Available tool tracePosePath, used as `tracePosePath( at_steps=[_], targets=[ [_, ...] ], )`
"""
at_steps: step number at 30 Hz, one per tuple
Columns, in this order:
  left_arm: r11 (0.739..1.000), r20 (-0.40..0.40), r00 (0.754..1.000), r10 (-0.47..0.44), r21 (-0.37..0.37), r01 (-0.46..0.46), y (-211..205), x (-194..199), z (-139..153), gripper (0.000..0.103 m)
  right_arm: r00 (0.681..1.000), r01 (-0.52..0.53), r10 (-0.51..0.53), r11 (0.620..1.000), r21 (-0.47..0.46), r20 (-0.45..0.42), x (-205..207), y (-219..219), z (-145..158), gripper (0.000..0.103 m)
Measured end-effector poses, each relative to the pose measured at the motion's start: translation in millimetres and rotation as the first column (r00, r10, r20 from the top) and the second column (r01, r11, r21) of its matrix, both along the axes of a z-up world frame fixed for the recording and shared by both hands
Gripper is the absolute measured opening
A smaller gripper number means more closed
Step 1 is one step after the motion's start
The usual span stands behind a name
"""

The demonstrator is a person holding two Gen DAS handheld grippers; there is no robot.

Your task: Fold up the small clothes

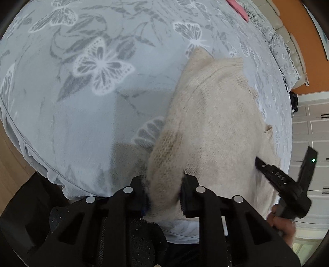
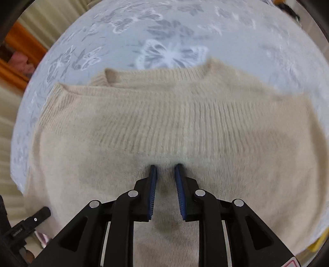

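A cream knitted sweater (image 2: 164, 115) lies on a pale blue bedspread with butterfly print (image 2: 170, 30), its neckline away from me and its ribbed hem folded up across the body. My right gripper (image 2: 166, 167) presses its tips into the sweater with a fold of knit between the blue pads. In the left wrist view the same sweater (image 1: 216, 115) lies to the right, and my left gripper (image 1: 163, 180) is shut on a thick fold of its near edge. The right gripper's body (image 1: 287, 182) shows at the right of that view.
The bedspread (image 1: 86, 98) covers the bed, whose edge curves along the lower left over a wooden floor (image 1: 10, 164). A pink item (image 1: 238, 8) lies at the far end. White cabinet doors (image 1: 312, 131) and an orange wall (image 1: 304, 41) stand to the right.
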State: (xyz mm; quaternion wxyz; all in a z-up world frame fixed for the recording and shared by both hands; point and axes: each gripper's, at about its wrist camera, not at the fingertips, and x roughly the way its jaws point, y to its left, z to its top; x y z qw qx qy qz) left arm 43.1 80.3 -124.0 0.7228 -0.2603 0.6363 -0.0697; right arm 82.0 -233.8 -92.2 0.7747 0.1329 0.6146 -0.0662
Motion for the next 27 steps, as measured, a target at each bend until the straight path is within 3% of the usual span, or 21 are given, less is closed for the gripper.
tracePosePath(
  at_steps=[3,5,6,10,13,16,21,24,27],
  targets=[
    [1.000,0.001,1.000,-0.021,0.009,0.021,2,1,-2,0.022,0.998,0.017,-0.019,0.999,0.043,0.067,0,3,13,0.021],
    [1.000,-0.003,1.000,-0.025,0.019,0.025,0,2,-5,0.023,1.000,-0.019,0.019,1.000,-0.007,-0.003,6,9,-11,0.021],
    [1.000,-0.006,1.000,-0.021,0.021,0.021,0,3,-6,0.023,0.999,-0.036,0.036,0.999,-0.029,0.008,8,12,-13,0.021],
    [1.000,-0.008,1.000,-0.020,0.009,0.020,-2,6,-3,0.021,0.998,-0.059,0.060,0.996,-0.067,0.009,10,20,1,0.022],
    [0.998,0.048,0.997,-0.059,0.009,0.059,-11,5,16,0.018,0.995,-0.039,0.040,0.999,-0.013,0.088,-14,13,21,0.022],
    [0.994,0.139,0.984,-0.110,-0.011,0.112,-29,2,56,0.017,0.988,0.016,-0.018,1.000,0.013,0.154,-56,-12,40,0.028],
    [0.964,0.308,0.917,-0.255,0.006,0.266,-99,-9,130,0.017,0.967,0.163,-0.168,0.986,0.042,0.190,-131,-76,58,0.031],
    [0.938,0.359,0.873,-0.329,0.023,0.345,-146,-19,150,0.017,0.945,0.262,-0.265,0.964,0.044,0.193,-183,-120,64,0.032],
    [0.902,0.355,0.839,-0.413,0.035,0.430,-197,-33,148,0.017,0.919,0.339,-0.344,0.939,0.062,0.190,-224,-153,65,0.032]
  ],
)
